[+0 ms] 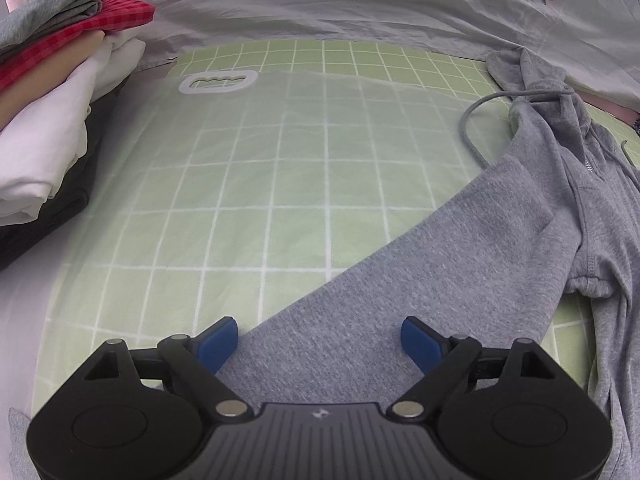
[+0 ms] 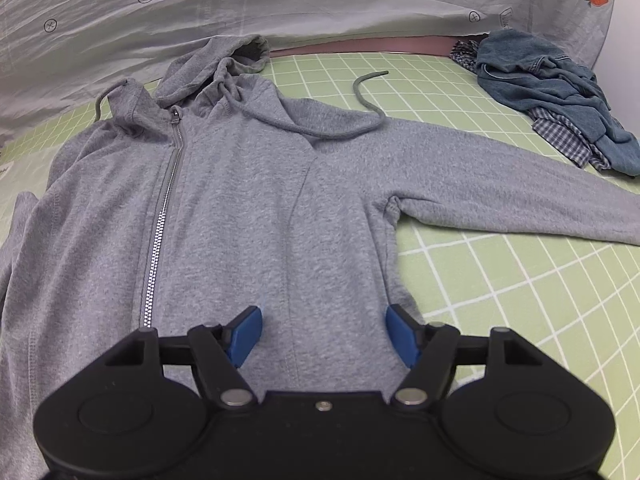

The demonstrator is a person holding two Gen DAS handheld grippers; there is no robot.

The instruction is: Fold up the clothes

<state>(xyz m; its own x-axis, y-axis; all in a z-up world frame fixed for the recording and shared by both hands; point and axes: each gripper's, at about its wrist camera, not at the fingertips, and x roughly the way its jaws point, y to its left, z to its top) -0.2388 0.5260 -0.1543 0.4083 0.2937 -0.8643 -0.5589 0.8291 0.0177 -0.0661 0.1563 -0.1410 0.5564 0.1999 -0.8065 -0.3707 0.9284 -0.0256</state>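
Grey hoodie [image 2: 248, 200] spread flat, zipper [image 2: 160, 216] closed, right sleeve [image 2: 500, 184] outstretched.

Heather-grey hoodie [image 2: 248, 200] with silver zipper [image 2: 162, 216] was noted ahead of the blue-padded black right gripper [image 2: 322, 336]. Pale green, white-gridded sheet [image 2: 500, 300] was seen beneath. Denim-blue and checked garments [image 2: 560, 96] were recorded far right; red-checked, white and grey stack [image 1: 60, 92] upper left of the left gripper [image 1: 320, 346].
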